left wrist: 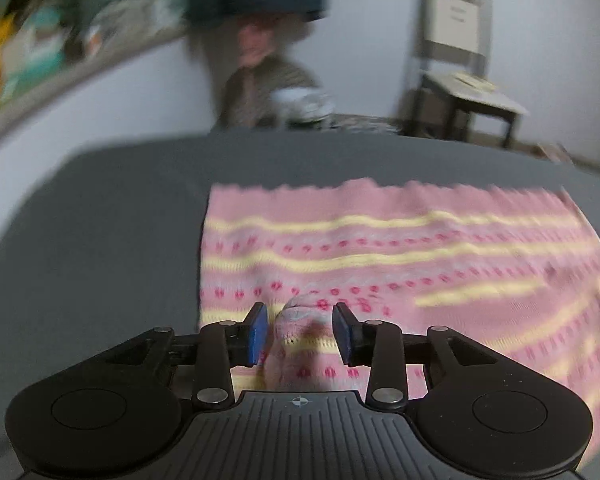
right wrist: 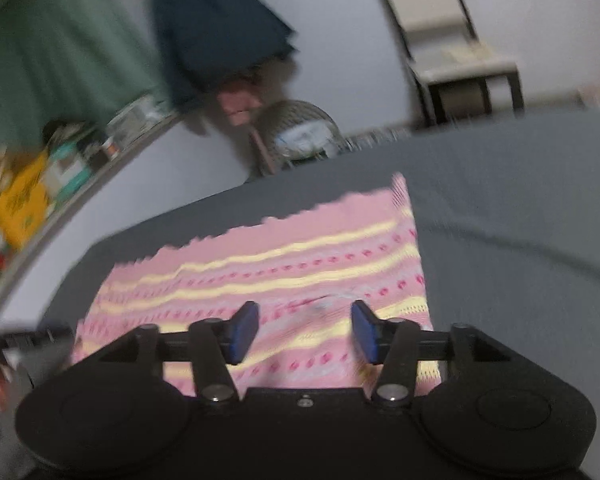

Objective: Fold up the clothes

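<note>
1. Blue pads of the left gripper (left wrist: 300, 334) stand apart, and a raised bunch of the pink sweater (left wrist: 380, 264) pokes up between them; whether either pad presses the cloth cannot be told, and nothing looks clamped.
2. The right gripper (right wrist: 305, 332) is wide open above the near part of the sweater (right wrist: 284, 276), its pads clear of the knit and holding nothing.
3. The sweater, pink with yellow stripes and rows of darker pink dots, lies spread on a grey table (left wrist: 100, 220), its wavy far edge turned away from both cameras.
4. In the left wrist view the garment fills the middle and right, with bare grey surface to its left; in the right wrist view bare surface (right wrist: 520, 220) lies to its right.
5. Beyond the far edge stands a pale chair (left wrist: 460, 60) against a white wall, also seen from the right wrist (right wrist: 440, 40).
6. Green and dark blue cloth (right wrist: 80, 48) hangs at upper left, blurred, above a cluttered shelf (right wrist: 40, 184).
</note>
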`<state>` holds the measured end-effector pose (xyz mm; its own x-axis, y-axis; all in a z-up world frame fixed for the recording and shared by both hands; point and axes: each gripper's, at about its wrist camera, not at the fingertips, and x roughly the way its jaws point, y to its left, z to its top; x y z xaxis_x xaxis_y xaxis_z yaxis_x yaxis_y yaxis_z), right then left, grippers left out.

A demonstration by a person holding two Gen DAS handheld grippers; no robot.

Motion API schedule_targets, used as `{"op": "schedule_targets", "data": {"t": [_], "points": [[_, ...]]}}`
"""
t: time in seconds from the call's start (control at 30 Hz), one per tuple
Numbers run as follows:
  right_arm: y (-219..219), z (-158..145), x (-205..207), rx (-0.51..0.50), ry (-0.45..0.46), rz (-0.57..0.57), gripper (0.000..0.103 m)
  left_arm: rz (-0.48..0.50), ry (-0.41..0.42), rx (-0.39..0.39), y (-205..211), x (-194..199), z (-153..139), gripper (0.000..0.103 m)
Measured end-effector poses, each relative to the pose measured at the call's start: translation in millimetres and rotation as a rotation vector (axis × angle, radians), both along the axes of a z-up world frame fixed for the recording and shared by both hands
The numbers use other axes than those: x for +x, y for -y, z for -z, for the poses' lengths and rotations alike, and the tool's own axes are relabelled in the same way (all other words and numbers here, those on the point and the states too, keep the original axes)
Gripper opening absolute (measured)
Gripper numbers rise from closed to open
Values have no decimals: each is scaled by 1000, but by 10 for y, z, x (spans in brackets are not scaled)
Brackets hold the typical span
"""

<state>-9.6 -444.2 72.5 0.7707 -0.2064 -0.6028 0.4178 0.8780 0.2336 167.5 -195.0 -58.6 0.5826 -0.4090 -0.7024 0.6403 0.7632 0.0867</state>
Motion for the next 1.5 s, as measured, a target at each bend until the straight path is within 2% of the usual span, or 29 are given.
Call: {"op": "schedule_targets", "data": {"t": [0.03, 0.1, 0.13, 0.2, 0.33, 0.4, 0.5, 0.57, 0.63, 0.73, 0.77, 0.8, 0.97, 1.2, 1.37, 1.43, 1.5], "points": [[-66, -46, -35, -25, 4, -10, 57, 61, 34, 25, -30, -109, -80, 63], [-232, -98, -103, -97, -5, -46, 62, 153, 130, 76, -91, -345, -201, 91], [-361, -74, -136, -162, -33, -87, 66, 205, 189, 104, -145, -486, -238, 93], [-618, -25, -201, -291, -88, -168, 77, 310, 213, 178, -149, -681, -258, 93], [-1132, 72, -332, -549, -200, -331, 80, 513, 252, 338, -191, -1125, -134, 93], [-1367, 135, -405, -685, -247, -412, 89, 597, 283, 401, -220, -1328, -49, 93], [-1614, 303, -582, -890, -270, -546, 103, 692, 332, 504, -255, -1595, 109, 93], [-1711, 440, -640, -983, -314, -617, 103, 754, 391, 599, -282, -1750, 242, 93], [-1776, 577, -670, -1060, -360, -666, 103, 799, 432, 662, -298, -1849, 372, 93], [-1762, 717, -627, -1103, -404, -669, 103, 815, 524, 757, -269, -1921, 548, 94], [-1752, 753, -595, -1110, -414, -665, 103, 809, 544, 766, -253, -1930, 584, 95], [-1746, 777, -559, -1116, -412, -664, 103, 792, 562, 761, -232, -1928, 593, 103], [-1728, 824, -333, -1147, -407, -649, 103, 750, 578, 734, -79, -1859, 576, 103], [-1803, 933, -61, -1220, -414, -672, 103, 722, 710, 780, 124, -1875, 753, 103], [-1644, 970, -78, -1286, -467, -676, 103, 763, 750, 837, 4, -1817, 780, 103], [-1546, 951, -88, -1267, -483, -655, 103, 769, 764, 853, -44, -1780, 788, 103], [-1506, 994, -92, -1310, -506, -647, 103, 774, 786, 884, -64, -1748, 817, 103]]}}
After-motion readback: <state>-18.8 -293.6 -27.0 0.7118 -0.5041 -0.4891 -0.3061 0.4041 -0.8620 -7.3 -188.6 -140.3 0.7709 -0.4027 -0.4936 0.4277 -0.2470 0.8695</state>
